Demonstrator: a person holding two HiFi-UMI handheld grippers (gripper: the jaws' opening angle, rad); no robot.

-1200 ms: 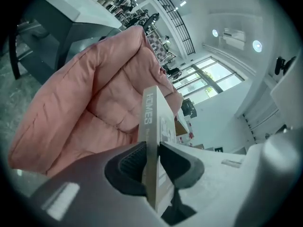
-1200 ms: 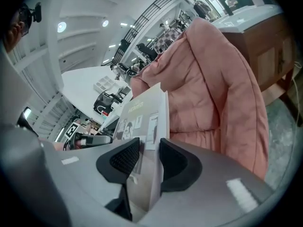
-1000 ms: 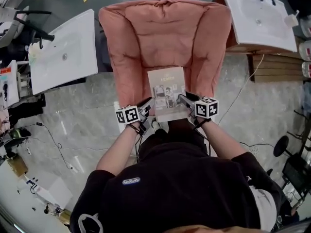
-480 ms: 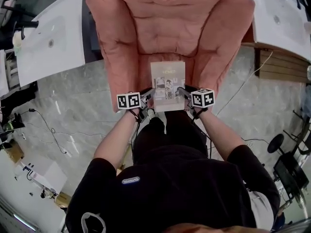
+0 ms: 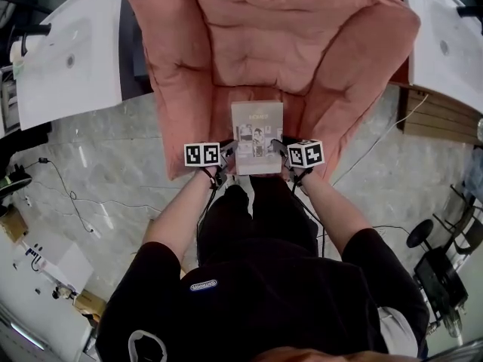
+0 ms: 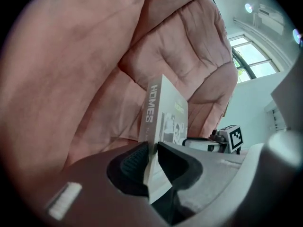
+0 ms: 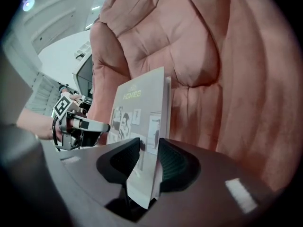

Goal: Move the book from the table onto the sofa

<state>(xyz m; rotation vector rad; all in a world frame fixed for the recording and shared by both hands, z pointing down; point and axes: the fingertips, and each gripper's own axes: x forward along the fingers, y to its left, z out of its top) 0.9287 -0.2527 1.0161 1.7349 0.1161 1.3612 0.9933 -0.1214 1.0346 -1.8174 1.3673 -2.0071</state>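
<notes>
A thin beige book [image 5: 256,136] with photos on its cover is held flat over the front of the seat of the pink sofa [image 5: 264,44]. My left gripper [image 5: 224,155] is shut on the book's spine edge [image 6: 150,126], and my right gripper [image 5: 281,151] is shut on the opposite edge [image 7: 151,141]. In the left gripper view the spine reads HOMES, with the right gripper [image 6: 208,143] beyond the book. In the right gripper view the left gripper [image 7: 75,122] shows past the cover. Whether the book touches the cushion cannot be told.
White sink-top tables stand at the left [image 5: 72,59] and right [image 5: 445,36] of the sofa. Cables [image 5: 75,202] trail over the grey marble floor. A black stand [image 5: 441,266] and clutter sit at the right and lower left edges.
Both grippers have carried the book forward, deeper over the sofa seat, and the person has stepped closer to the sofa. Both grips on the book are unchanged.
</notes>
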